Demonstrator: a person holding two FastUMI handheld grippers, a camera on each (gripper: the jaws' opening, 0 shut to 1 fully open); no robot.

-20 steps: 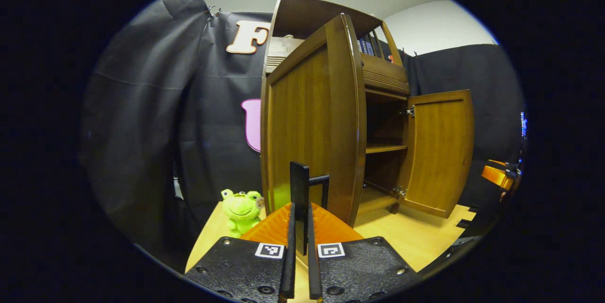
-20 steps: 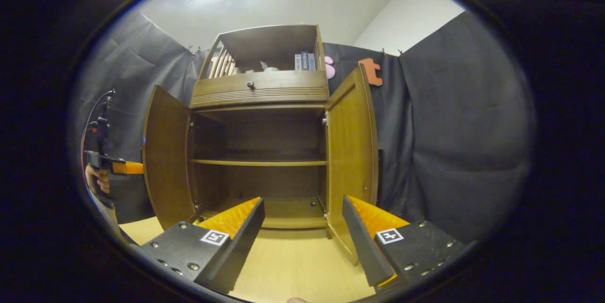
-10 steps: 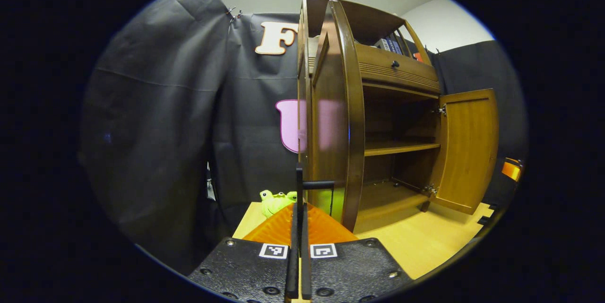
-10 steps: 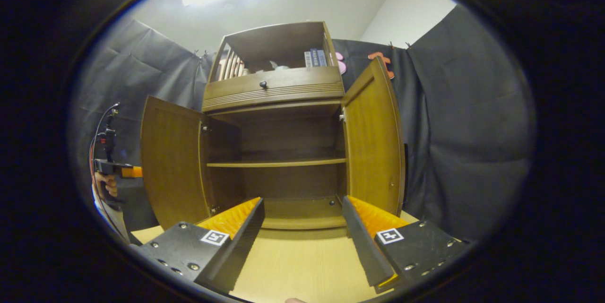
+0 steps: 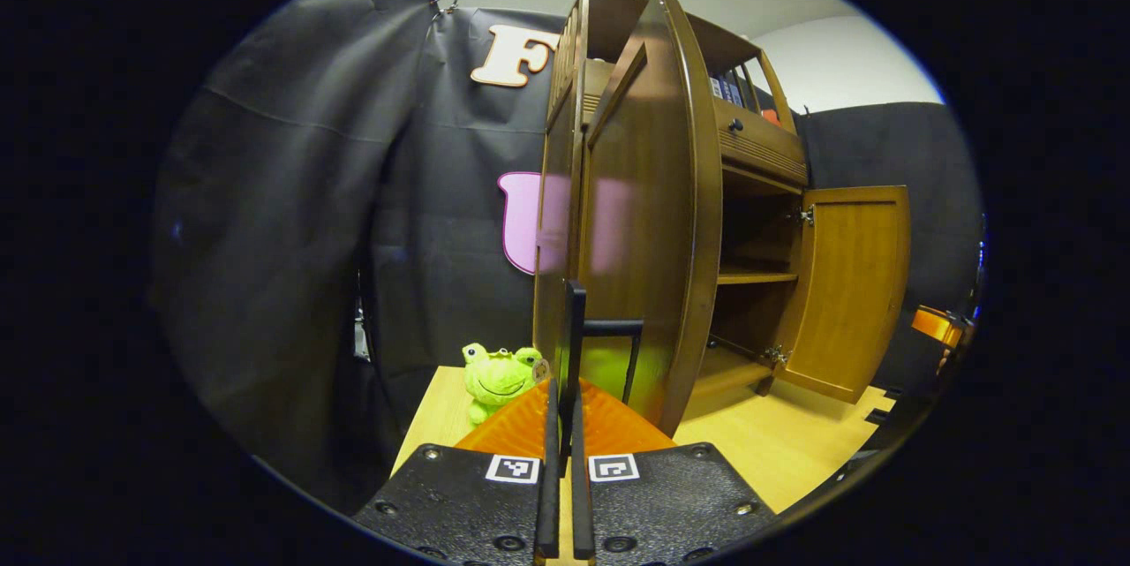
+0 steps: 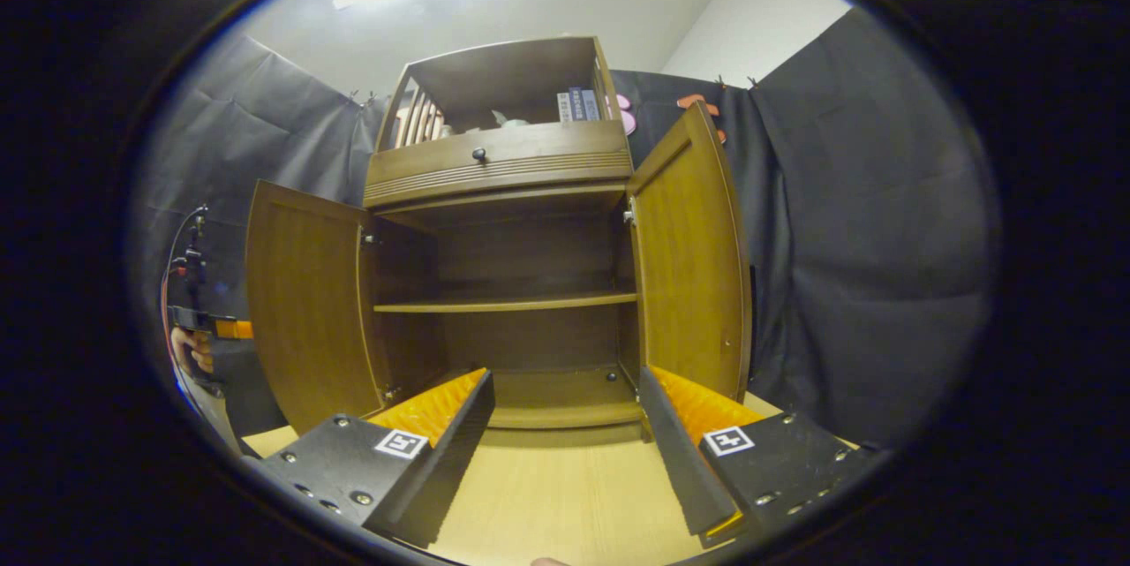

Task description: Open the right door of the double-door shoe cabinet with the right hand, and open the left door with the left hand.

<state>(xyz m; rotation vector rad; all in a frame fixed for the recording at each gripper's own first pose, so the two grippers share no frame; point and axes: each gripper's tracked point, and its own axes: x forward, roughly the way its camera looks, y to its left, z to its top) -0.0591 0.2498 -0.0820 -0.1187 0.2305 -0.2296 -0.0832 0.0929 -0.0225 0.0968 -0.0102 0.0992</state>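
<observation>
The brown shoe cabinet (image 6: pixel 499 164) stands on a light wooden table with both lower doors swung out. In the left gripper view the left door (image 5: pixel 644 213) is nearly edge-on, and my left gripper (image 5: pixel 565 398) is shut on its black bar handle (image 5: pixel 576 323). The right door (image 5: pixel 852 283) hangs open farther off. In the right gripper view my right gripper (image 6: pixel 565 433) is open with nothing between its fingers, in front of the cabinet's bare shelves. There the left door (image 6: pixel 305 310) and right door (image 6: pixel 693 266) flank the opening, and the left gripper (image 6: pixel 199 323) shows behind the left door in a hand.
A green frog toy (image 5: pixel 499 376) sits on the table (image 5: pixel 794 451) beside the cabinet's outer left side. Books (image 6: pixel 574 104) stand in the cabinet's top compartment above a drawer with a knob (image 6: pixel 478 154). Black cloth walls close in behind and on both sides.
The left door has swung farther outward with my left gripper still shut on its handle. The right gripper has stayed open and shifted only slightly before the cabinet.
</observation>
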